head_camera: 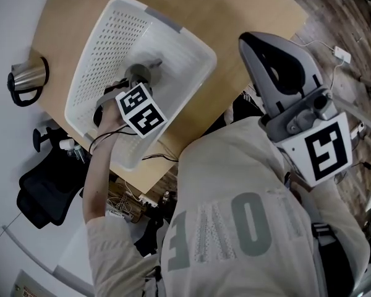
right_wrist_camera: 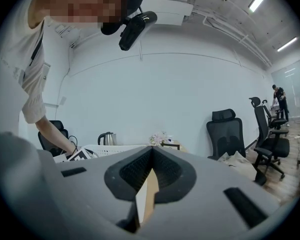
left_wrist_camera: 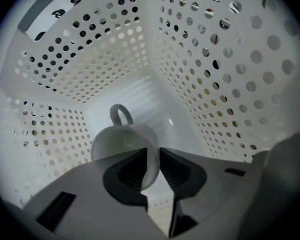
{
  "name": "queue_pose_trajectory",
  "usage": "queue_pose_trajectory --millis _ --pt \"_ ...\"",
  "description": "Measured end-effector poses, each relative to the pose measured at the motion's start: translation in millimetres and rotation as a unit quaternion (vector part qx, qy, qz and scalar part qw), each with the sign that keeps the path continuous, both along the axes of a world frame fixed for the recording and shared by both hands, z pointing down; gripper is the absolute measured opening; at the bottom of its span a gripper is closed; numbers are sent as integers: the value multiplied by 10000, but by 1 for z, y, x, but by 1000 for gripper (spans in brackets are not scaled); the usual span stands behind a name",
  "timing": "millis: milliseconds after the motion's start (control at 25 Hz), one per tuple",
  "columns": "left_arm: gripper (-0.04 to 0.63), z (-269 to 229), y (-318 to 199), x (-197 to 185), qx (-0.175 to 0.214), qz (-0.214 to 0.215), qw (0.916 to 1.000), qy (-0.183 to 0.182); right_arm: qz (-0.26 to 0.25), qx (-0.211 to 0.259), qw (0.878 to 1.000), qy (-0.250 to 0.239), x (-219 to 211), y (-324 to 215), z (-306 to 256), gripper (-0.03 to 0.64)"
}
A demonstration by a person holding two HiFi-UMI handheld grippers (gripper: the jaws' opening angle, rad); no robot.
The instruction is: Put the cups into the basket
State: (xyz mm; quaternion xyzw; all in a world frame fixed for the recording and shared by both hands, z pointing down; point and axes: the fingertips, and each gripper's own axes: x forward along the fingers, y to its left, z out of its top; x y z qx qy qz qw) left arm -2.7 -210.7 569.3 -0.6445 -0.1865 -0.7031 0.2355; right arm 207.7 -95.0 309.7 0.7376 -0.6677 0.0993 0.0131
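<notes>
The left hand-held gripper [left_wrist_camera: 151, 156] is clenched on the side wall of 1 white cup [left_wrist_camera: 122, 144], one jaw inside the rim and one outside. The cup's handle points to 12 o'clock in the left gripper view. Cup and jaws sit deep inside the perforated white basket [left_wrist_camera: 200, 84]; whether the cup touches its floor cannot be told. The basket stands on the wooden table [head_camera: 235, 11], with a steel kettle [head_camera: 28, 76] at its 9 o'clock. The right hand-held gripper [right_wrist_camera: 151, 153], clenched on nothing, is raised off the table's 3 o'clock side.
</notes>
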Motion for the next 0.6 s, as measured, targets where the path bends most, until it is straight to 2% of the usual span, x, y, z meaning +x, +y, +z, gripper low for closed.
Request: queue_pose_trajectory --millis 200,440,520,600 --pt "84 -22 1 3 95 -108 9996 258 -38 46 9999 95 -1 0 -4 -2" --pt "83 -61 2 8 311 -181 9967 722 -334 329 9985 277 -13 -8 -25 -2" --pt "81 -84 5 12 232 -401 9924 1138 -450 395 9977 303 -20 -11 -33 -2" --pt "68 -115 6 23 180 -793 9798 1829 -635 480 9959 434 -25 -16 -44 -2"
